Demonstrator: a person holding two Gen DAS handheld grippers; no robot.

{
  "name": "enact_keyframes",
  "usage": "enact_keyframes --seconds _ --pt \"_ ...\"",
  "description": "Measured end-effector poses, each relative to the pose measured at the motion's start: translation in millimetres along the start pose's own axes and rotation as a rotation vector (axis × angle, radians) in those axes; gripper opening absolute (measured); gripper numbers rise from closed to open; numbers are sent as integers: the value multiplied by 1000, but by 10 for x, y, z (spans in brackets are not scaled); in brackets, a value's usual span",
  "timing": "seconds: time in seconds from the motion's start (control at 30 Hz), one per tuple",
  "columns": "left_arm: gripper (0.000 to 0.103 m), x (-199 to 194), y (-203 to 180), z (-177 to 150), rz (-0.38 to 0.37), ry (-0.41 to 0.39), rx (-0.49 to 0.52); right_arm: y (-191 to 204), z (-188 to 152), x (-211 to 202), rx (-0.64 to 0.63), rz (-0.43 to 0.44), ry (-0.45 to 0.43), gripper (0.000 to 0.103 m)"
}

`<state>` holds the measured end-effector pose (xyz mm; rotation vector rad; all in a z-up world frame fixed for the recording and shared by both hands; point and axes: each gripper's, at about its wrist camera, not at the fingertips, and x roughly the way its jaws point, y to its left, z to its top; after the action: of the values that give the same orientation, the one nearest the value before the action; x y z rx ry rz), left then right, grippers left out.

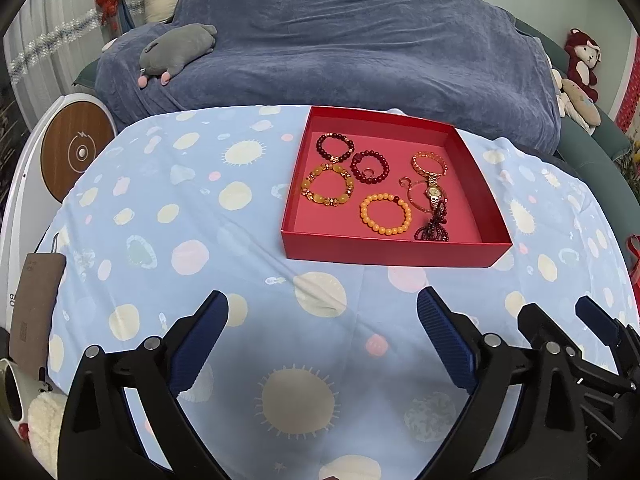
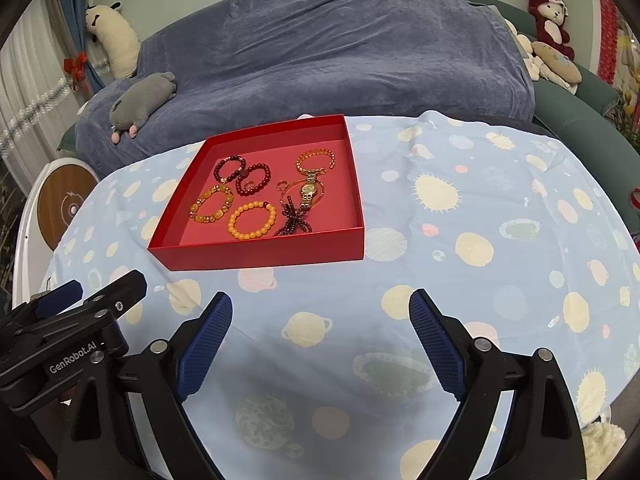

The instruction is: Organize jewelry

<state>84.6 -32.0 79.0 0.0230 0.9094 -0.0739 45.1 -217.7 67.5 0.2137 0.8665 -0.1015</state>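
A shallow red box sits on the table's far half. In it lie two dark red bead bracelets, an amber bracelet, an orange bead bracelet, a gold chain bracelet, a gold watch and a dark bead strand. My left gripper is open and empty, hovering short of the box. My right gripper is open and empty beside it.
The table has a light blue planet-print cloth. Behind it is a sofa under a blue blanket with a grey plush. A white round device stands left. A brown pouch lies at the table's left edge.
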Motion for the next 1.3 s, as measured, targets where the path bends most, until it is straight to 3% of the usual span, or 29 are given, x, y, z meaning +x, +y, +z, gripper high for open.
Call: enact_keyframes --seconds 1.3 --pt "94 -137 -10 -39 35 -14 0 -19 7 -148 2 -39 -25 97"
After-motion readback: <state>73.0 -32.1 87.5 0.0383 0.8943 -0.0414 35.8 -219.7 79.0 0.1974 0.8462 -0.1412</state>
